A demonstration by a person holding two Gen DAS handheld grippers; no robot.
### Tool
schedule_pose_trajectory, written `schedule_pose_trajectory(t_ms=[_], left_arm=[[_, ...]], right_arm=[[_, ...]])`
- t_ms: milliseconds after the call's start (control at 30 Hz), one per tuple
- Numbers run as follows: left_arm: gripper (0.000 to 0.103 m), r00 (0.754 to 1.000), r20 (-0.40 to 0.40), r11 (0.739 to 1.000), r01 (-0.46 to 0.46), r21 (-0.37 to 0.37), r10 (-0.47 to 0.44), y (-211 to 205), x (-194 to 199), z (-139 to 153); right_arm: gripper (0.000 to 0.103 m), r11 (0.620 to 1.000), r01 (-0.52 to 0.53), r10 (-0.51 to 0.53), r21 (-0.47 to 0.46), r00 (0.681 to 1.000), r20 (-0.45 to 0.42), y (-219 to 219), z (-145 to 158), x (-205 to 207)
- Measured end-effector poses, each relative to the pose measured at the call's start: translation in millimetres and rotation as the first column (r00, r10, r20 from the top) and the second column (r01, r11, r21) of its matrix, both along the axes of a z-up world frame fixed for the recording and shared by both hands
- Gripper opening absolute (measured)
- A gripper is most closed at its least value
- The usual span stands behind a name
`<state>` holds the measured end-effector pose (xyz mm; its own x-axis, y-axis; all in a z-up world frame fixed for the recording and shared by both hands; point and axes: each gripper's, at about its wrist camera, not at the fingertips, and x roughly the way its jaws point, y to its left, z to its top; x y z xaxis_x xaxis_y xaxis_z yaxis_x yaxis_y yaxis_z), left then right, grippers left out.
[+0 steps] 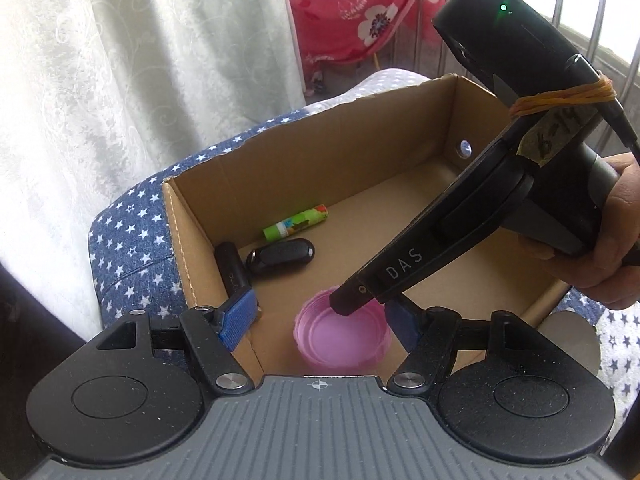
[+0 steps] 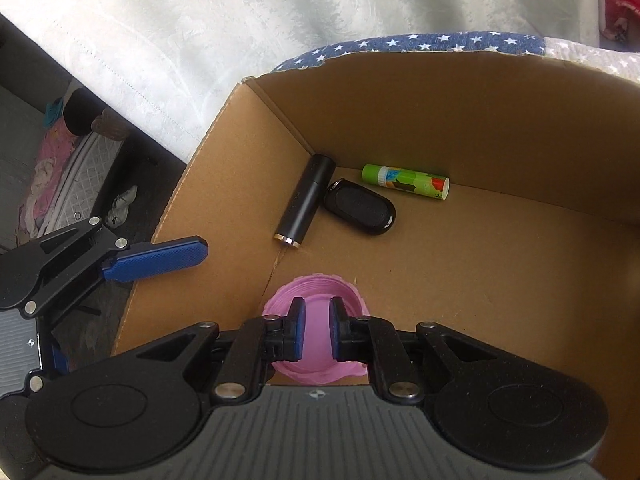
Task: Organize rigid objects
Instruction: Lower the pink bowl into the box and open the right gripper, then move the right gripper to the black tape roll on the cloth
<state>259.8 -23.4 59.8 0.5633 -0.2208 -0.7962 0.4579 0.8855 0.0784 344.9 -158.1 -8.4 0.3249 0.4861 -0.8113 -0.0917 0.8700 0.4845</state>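
Jaws of right gripper (image 2: pixel 316 326) narrowed inside pink lid (image 2: pixel 316 364) low in cardboard box (image 2: pixel 460 92); left gripper (image 1: pixel 320 316) spread wide at box edge. Risk: lid tipping or snagging on withdrawal.

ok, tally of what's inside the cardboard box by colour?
Black: 2, the black tube and the black key fob
Green: 1, the green patterned stick
Pink: 1, the pink lid, with the right tool over it
Total: 4
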Motion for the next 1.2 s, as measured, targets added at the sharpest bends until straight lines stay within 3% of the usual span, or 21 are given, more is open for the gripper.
schedule_pose_trajectory(t_ms=[200, 467, 600, 800, 967, 1100, 1200], left_arm=[[0.071, 1.000, 0.010, 1.000, -0.007, -0.018, 0.007, 3, -5, 5], [0.071, 0.998, 0.065, 0.995, -0.016, -0.097, 0.022, 15, -33, 31], [0.071, 0.994, 0.102, 0.988, -0.016, -0.153, 0.032, 25, -59, 46], [0.071, 0.989, 0.144, 0.973, -0.010, -0.231, 0.044, 43, -109, 60], [0.072, 0.988, 0.149, 0.970, -0.011, -0.243, 0.049, 51, -148, 51], [0.072, 0.991, 0.128, 0.975, -0.012, -0.221, 0.041, 49, -175, 25], [0.072, 0.995, 0.098, 0.981, -0.019, -0.193, 0.038, 42, -188, 0]], right_arm=[[0.014, 0.999, 0.020, -0.020, 0.030, 1.000, 0.001, -5, 4, -3], [0.015, 0.991, 0.101, -0.112, 0.086, 0.986, 0.127, -28, 51, -45], [0.016, 0.983, 0.147, -0.168, 0.111, 0.960, 0.225, -40, 81, -89], [0.016, 0.959, 0.225, -0.275, 0.172, 0.889, 0.365, -50, 108, -180], [0.021, 0.952, 0.257, -0.305, 0.168, 0.855, 0.420, -32, 93, -245], [0.030, 0.955, 0.269, -0.298, 0.127, 0.862, 0.410, -5, 62, -268], [0.035, 0.959, 0.255, -0.283, 0.124, 0.888, 0.363, 16, 34, -273]])
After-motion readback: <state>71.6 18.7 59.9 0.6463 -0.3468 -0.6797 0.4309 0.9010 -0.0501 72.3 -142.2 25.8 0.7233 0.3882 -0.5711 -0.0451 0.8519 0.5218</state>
